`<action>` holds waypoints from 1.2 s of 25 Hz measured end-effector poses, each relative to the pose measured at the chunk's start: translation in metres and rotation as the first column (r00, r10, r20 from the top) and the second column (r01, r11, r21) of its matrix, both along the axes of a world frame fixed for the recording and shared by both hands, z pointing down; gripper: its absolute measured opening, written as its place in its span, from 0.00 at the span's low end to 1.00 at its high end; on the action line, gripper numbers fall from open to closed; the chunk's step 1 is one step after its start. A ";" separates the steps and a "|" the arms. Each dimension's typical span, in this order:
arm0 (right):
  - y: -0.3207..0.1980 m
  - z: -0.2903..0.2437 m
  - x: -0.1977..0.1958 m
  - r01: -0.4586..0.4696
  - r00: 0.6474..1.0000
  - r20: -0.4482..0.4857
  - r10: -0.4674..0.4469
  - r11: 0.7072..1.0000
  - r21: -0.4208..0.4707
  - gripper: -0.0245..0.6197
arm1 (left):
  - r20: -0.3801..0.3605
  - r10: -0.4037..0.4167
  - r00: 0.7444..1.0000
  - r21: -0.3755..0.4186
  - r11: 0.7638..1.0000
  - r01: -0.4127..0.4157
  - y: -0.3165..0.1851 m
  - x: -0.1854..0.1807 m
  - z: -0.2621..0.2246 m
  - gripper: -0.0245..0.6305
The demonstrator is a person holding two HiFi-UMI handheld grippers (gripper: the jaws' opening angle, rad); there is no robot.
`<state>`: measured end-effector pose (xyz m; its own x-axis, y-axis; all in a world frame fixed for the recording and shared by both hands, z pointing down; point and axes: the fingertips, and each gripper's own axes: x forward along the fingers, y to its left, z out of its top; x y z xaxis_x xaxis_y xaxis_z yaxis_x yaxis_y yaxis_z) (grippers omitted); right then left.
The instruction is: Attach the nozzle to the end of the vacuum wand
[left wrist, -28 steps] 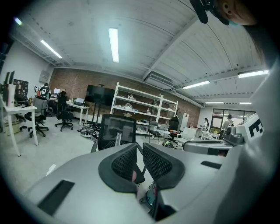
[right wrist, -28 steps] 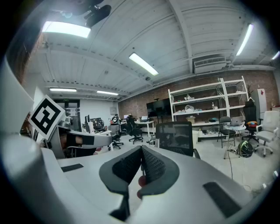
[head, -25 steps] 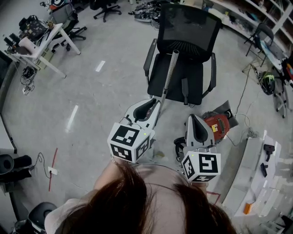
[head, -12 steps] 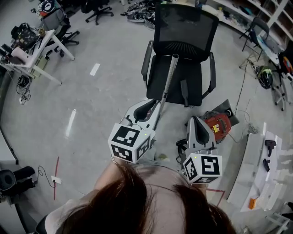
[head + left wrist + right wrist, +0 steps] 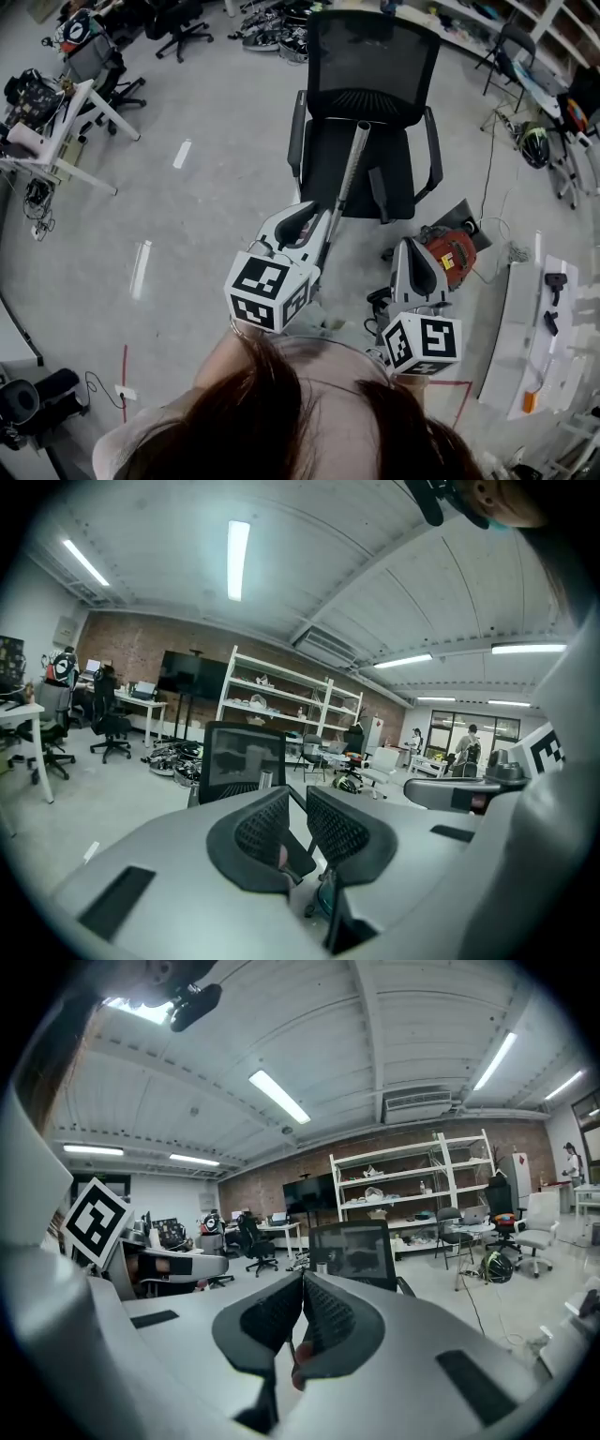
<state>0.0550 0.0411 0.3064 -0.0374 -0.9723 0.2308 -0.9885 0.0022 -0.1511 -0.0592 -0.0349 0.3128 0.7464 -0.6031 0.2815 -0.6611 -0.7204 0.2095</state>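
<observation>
A: You've shifted across the room. The floor markings have slid left, yet the office chair (image 5: 373, 56) stays dead ahead of you.

B: The vacuum wand (image 5: 347, 173) leans on its seat, with a dark piece (image 5: 378, 194), likely the nozzle, beside it.

A: Your left gripper (image 5: 323, 214) and right gripper (image 5: 405, 244) are both pinched together and hold nothing. I'd say you're only approaching.

Floor (image 5: 216, 187) bears office chair (image 5: 373, 66), red machine (image 5: 452, 255)
</observation>
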 end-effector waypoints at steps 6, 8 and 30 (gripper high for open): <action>-0.014 0.003 -0.016 -0.038 0.999 0.003 0.038 0.999 -0.004 0.08 | 0.001 0.045 0.999 -0.011 0.999 -0.045 -0.016 -0.014 0.004 0.12; -0.018 0.004 -0.021 -0.044 0.999 0.000 0.044 0.999 -0.001 0.08 | 0.001 0.058 0.998 -0.015 0.998 -0.058 -0.019 -0.017 0.007 0.12; -0.052 0.017 0.020 -0.051 0.999 0.001 0.051 0.998 -0.037 0.08 | 0.019 0.043 0.999 -0.047 0.998 -0.042 -0.058 0.018 0.025 0.12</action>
<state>0.0747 -0.0107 0.3235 0.0115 -0.9636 0.2669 -0.9869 -0.0538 -0.1518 -0.0408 -0.0928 0.3375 0.7651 -0.5567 0.3237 -0.6344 -0.7378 0.2306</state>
